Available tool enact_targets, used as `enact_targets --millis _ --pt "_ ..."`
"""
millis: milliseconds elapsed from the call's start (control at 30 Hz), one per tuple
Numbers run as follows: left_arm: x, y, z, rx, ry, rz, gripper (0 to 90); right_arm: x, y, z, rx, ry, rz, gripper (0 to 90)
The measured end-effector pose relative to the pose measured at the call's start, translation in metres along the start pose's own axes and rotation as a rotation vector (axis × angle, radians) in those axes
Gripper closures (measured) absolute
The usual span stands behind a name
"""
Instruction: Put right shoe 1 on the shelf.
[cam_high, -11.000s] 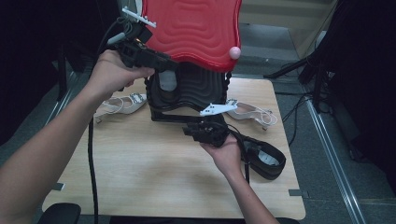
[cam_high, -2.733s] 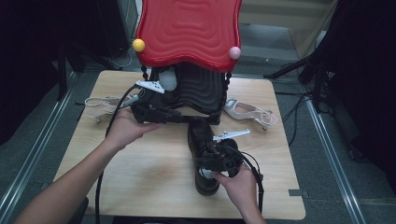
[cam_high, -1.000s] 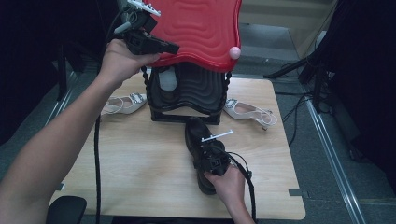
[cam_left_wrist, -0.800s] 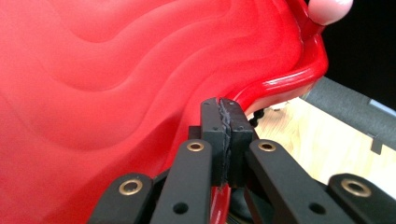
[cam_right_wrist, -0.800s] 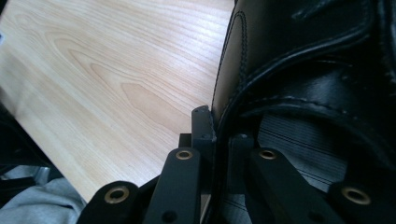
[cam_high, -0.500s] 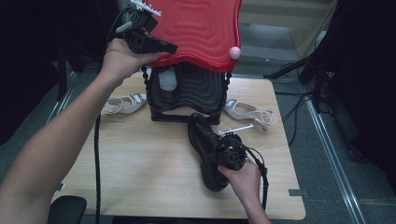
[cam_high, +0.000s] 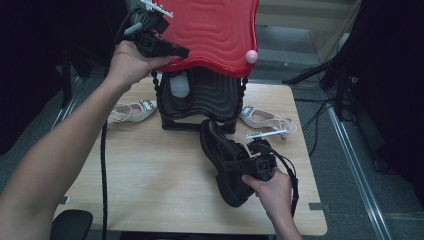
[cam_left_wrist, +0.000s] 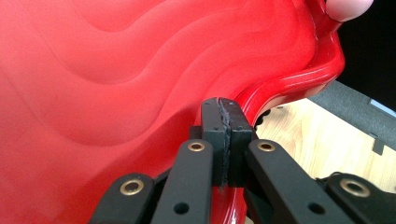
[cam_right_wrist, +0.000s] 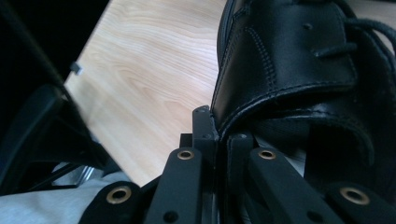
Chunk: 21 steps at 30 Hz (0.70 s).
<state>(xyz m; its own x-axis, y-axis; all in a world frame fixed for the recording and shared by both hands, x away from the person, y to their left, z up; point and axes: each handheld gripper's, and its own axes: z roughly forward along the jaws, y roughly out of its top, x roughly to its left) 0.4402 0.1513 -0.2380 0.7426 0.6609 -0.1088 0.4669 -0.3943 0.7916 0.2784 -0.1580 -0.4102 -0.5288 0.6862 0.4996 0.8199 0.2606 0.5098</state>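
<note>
A black lace-up shoe (cam_high: 225, 155) hangs tilted above the wooden table (cam_high: 150, 170), toe towards the black stand (cam_high: 205, 95). My right gripper (cam_high: 239, 165) is shut on its collar. In the right gripper view the leather edge (cam_right_wrist: 289, 60) sits pinched between the pads of the right gripper (cam_right_wrist: 217, 121), whose jaws have just been closing a little on it. My left gripper (cam_high: 182, 51) is up at the left lower edge of the red wavy lid (cam_high: 215, 30). In the left gripper view the left gripper (cam_left_wrist: 226, 105) is shut on the rim of the lid (cam_left_wrist: 116, 93).
A pink ball (cam_high: 251, 56) sits on the lid's right corner. One white sandal (cam_high: 132, 111) lies left of the stand and another (cam_high: 265, 119) lies right of it. A dark chair part (cam_high: 72, 225) is below the table's near left corner.
My right hand has lifted the shoe off the table and carried it a little to the right and nearer. The left hand has stayed at the lid.
</note>
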Motion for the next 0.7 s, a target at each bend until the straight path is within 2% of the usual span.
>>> enact_targets --millis 233,367,467,600,633,667,700 --pt "0.001 0.0 0.0 0.008 0.002 -0.007 90.0 0.018 0.012 -0.026 -0.061 0.038 -0.037 87.2" --pt "0.001 -0.001 0.0 0.018 0.006 -0.004 90.0 0.024 0.026 -0.033 -0.094 0.006 -0.058 87.2" --pt "0.001 -0.001 0.0 0.019 0.007 -0.005 90.0 0.024 0.035 -0.034 -0.108 -0.01 -0.06 87.2" --pt "0.002 -0.001 0.0 0.017 0.005 -0.006 90.0 0.02 0.057 -0.025 -0.156 -0.057 -0.064 87.2" --pt "0.002 -0.001 0.0 0.017 0.005 -0.006 90.0 0.02 0.057 -0.025 -0.156 -0.057 -0.064 87.2" --pt "0.002 -0.001 0.0 0.017 0.003 -0.007 90.0 0.02 0.066 -0.019 -0.171 -0.082 -0.071 87.2" --pt "0.002 -0.001 0.0 0.017 0.003 -0.007 90.0 0.019 0.069 -0.015 -0.181 -0.085 -0.07 87.2"
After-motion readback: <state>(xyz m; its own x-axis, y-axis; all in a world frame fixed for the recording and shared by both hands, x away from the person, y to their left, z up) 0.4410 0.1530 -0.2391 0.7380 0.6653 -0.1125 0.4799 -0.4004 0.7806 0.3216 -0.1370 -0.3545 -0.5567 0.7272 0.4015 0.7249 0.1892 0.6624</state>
